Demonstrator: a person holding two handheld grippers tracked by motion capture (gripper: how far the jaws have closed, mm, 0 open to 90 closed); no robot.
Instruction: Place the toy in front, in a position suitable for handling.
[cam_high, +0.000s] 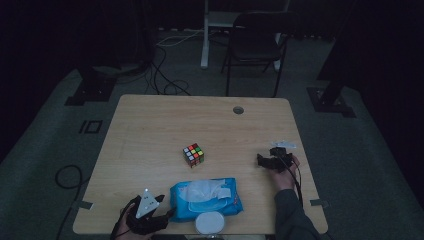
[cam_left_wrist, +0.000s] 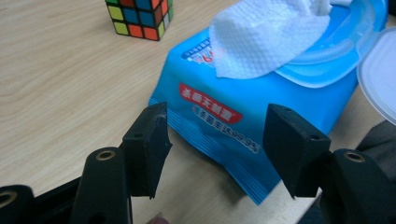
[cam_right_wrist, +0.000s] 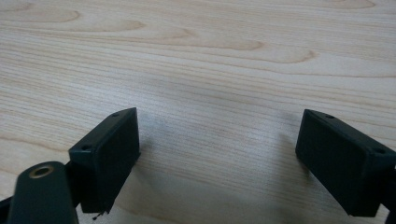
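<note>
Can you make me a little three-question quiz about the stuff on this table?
1. True or false: the lid of the blue pack of wipes is flipped open, with a white wipe sticking out.
2. What sits nearest the middle of the table? A) a puzzle cube B) a cup C) a book
3. What is between the fingers of the left gripper?

Key
1. True.
2. A.
3. The corner of the pack of wipes; the fingers stand on either side of it and do not press it yet. The right gripper is open over bare wood.
</note>
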